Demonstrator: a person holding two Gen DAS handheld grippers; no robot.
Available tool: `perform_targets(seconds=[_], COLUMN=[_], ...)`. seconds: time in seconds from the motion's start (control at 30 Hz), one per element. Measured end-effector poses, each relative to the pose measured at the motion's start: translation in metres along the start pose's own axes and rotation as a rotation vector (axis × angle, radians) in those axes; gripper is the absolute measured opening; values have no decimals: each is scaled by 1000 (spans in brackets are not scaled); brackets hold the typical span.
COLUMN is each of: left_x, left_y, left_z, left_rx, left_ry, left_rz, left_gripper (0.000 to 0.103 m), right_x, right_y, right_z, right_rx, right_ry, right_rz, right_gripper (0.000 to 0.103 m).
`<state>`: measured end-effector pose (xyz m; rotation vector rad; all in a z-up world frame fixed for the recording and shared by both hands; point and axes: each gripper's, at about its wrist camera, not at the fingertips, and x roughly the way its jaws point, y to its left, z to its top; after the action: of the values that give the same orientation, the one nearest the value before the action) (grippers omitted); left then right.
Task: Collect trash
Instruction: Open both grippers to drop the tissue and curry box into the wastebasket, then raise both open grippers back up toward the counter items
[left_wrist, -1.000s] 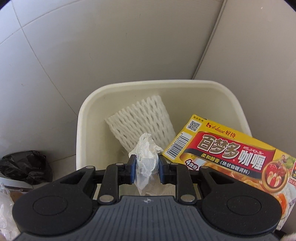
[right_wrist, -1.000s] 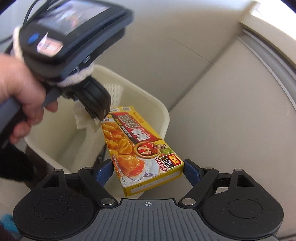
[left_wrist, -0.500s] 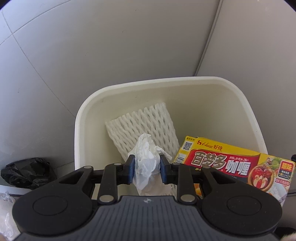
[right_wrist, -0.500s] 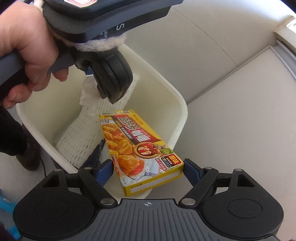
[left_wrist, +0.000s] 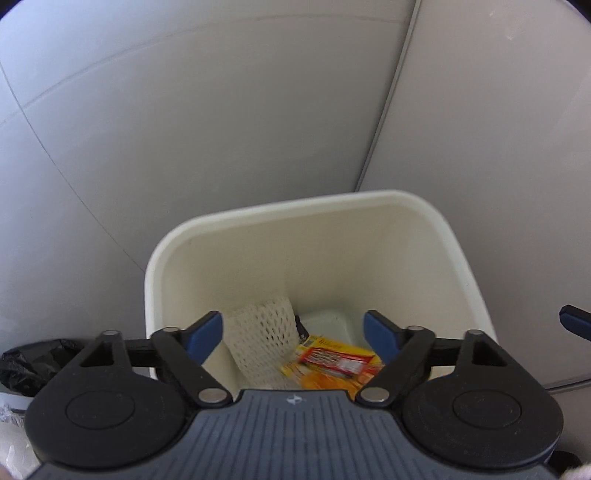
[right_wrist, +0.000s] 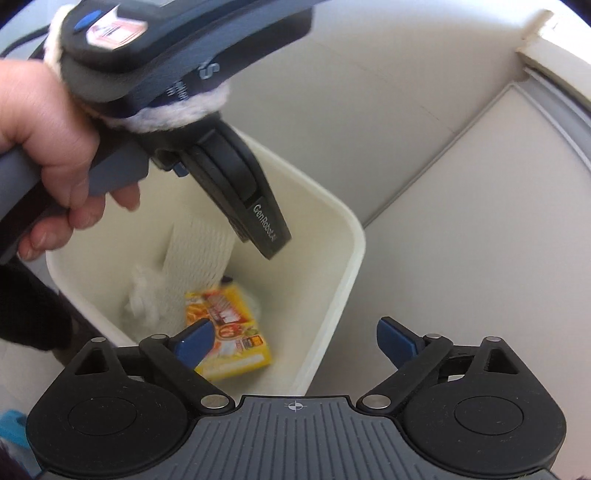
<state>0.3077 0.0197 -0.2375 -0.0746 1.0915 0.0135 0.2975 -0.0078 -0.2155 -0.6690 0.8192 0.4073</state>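
A cream plastic bin (left_wrist: 458, 236) (right_wrist: 354, 243) stands on the floor under both grippers. Inside it lie a white foam net sleeve (left_wrist: 262, 332) (right_wrist: 199, 251), a yellow curry box (left_wrist: 332, 365) (right_wrist: 229, 328) that is blurred, and a crumpled white tissue (right_wrist: 142, 299). My left gripper (left_wrist: 293, 334) hangs over the bin, its jaws opening wide with nothing between them. My right gripper (right_wrist: 293, 338) is above the bin's near right rim, its jaws also opening and empty. In the right wrist view a hand (right_wrist: 48, 147) holds the left gripper's body above the bin.
A black plastic bag (left_wrist: 33, 362) lies on the floor left of the bin. Pale floor tiles (left_wrist: 184, 129) and a light wall panel (right_wrist: 480, 221) surround the bin. A window frame edge (right_wrist: 554, 55) runs at the upper right.
Both grippers have opened. The tissue has left the left gripper and the curry box has left the right gripper; both now lie down inside the bin.
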Motion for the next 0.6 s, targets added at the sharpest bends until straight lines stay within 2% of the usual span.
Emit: perform_targets(seconds=[0.27,0.47,0.6], left_x=[-34,-76,-107], left_y=[7,-18,-23], left_z=[8,19,21], left_rx=[11,122,152], left_ry=[-76,-152,-204], left_rz=[7,88,80], left_gripper=[92,95,99], right_x=[-31,-77,-123], right_y=[-21,-43,-60], right_z=[2,5,4], right_rx=[134,263,314], right_ry=[-80,-200,-303], right_rz=[26,92,87], right_gripper=[97,97,99])
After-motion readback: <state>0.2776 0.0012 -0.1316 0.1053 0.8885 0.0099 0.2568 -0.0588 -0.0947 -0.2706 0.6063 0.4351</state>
